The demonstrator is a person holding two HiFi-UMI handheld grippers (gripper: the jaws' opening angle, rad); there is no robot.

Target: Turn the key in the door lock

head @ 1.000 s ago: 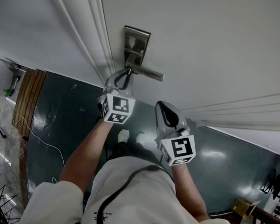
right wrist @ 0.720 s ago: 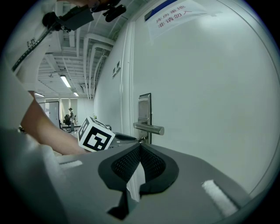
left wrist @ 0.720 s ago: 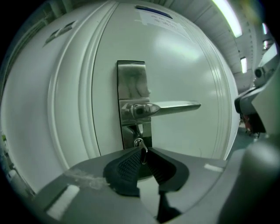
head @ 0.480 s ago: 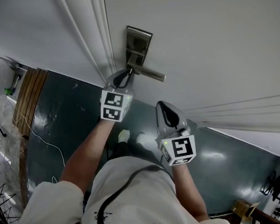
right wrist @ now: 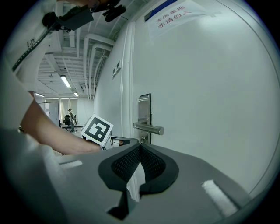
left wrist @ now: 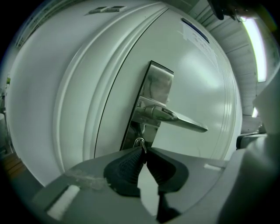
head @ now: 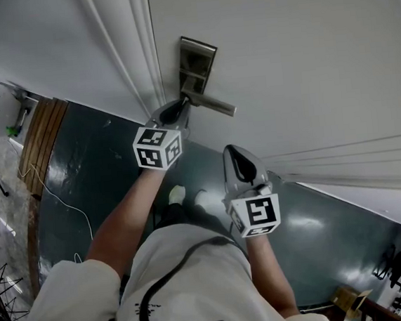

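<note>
- Your left gripper (left wrist: 142,151) has its jaws pinched on the key (left wrist: 140,142), and they have just been closing tighter on it. Only the key's metal loop shows past the pad tips.
- The key sits in the lock at the bottom of the steel lock plate (left wrist: 151,100), close to the door's edge.
- One lever handle (left wrist: 175,119) juts out to the right just above your left jaws, close over them but not touching.
- Your right gripper (right wrist: 140,148) has its jaws together with nothing between them. It hangs back from the door (head: 282,56), below and to the right of the lever in the head view.
- Count: one key, one lever, one plate, two grippers, each with one marker cube.
- Left of the plate run the door frame mouldings (head: 116,51).
- A printed paper notice (right wrist: 175,15) is stuck high on the door.
- Below you, the dark floor (head: 94,152) carries a thin white cable (head: 56,198), with a wooden strip (head: 40,140) at its left edge.
</note>
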